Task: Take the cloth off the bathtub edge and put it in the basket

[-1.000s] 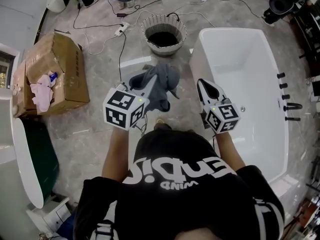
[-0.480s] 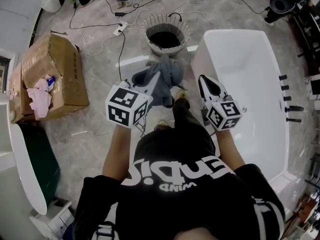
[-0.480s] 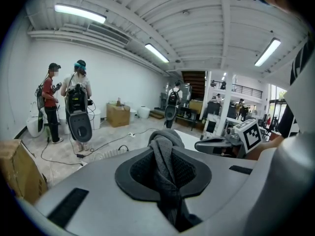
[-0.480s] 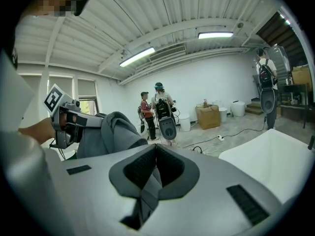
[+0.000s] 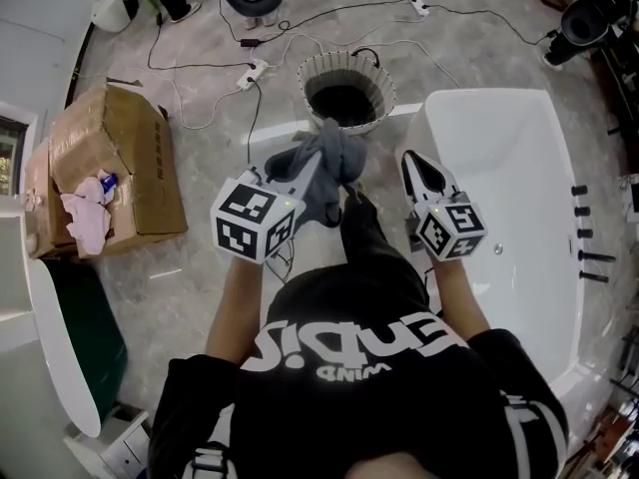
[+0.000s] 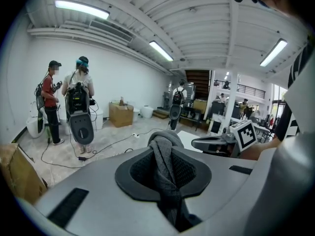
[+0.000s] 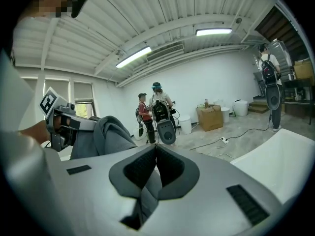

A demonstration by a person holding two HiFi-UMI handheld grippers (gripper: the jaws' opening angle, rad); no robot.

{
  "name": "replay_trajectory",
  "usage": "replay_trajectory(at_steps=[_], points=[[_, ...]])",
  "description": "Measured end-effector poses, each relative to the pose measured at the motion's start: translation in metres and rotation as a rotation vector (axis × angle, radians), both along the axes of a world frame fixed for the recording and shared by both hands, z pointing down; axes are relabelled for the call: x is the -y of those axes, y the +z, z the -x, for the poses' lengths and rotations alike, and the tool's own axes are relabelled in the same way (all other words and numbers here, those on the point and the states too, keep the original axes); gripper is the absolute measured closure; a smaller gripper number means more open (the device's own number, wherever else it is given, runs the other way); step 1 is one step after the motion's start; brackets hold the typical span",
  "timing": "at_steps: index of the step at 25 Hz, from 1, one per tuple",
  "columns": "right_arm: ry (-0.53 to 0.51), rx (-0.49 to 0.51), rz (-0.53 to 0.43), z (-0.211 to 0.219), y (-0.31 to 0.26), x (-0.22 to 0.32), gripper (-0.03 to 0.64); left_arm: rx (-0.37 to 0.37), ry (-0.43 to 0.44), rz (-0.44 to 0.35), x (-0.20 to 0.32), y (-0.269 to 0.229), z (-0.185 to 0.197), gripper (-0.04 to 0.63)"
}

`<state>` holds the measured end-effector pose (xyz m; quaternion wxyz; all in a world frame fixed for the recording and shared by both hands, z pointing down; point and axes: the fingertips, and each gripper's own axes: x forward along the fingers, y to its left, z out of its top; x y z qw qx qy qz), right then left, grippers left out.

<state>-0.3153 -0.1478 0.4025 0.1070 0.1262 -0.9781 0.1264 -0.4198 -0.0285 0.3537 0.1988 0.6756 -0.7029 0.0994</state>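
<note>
A grey cloth [image 5: 339, 158] hangs bunched from my left gripper [image 5: 318, 166], which is shut on it; in the left gripper view the cloth [image 6: 165, 168] runs up between the dark pads and folds over their tips. The ribbed round basket [image 5: 384, 73] stands on the floor just beyond the cloth, dark inside. The white bathtub [image 5: 499, 168] lies to the right. Over the tub's near-left rim, my right gripper [image 5: 414, 163] has its pads [image 7: 167, 163] meeting at the tip with nothing in them. The right gripper view shows the cloth [image 7: 110, 132] at its left.
A cardboard box [image 5: 125, 158] with pink rags sits on the floor at left. Cables and a power strip [image 5: 250, 68] run across the floor behind the basket. Another white tub [image 5: 60, 337] is at the lower left. Two people [image 6: 74, 102] stand far off.
Both grippers and the cloth have moved forward toward the basket. The basket now sits closer in the head view, with the cloth nearly at its rim.
</note>
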Motion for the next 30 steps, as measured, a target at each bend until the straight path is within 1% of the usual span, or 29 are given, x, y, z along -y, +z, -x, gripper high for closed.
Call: replay_trajectory(at_steps=[7,11,14,19,24,30], points=[[-0.055,-0.035,0.005,0.083,-0.007,0.072,0.603,-0.012,-0.035,-0.027,0.076,-0.019,0.079,0.541],[-0.074,-0.039,-0.008,0.122,-0.014,0.120,0.603,0.002,-0.056,-0.058,0.122,-0.037,0.122,0.541],[-0.078,-0.034,-0.008,0.147,-0.019,0.152,0.603,0.004,-0.071,-0.075,0.154,-0.047,0.149,0.541],[-0.068,-0.030,-0.011,0.176,-0.028,0.198,0.603,0.014,-0.091,-0.106,0.203,-0.061,0.186,0.541],[-0.053,-0.036,-0.010,0.198,-0.030,0.216,0.603,0.010,-0.090,-0.106,0.230,-0.063,0.218,0.541],[-0.021,-0.043,0.000,0.225,-0.029,0.224,0.603,-0.018,-0.054,-0.090,0.250,-0.056,0.246,0.541]])
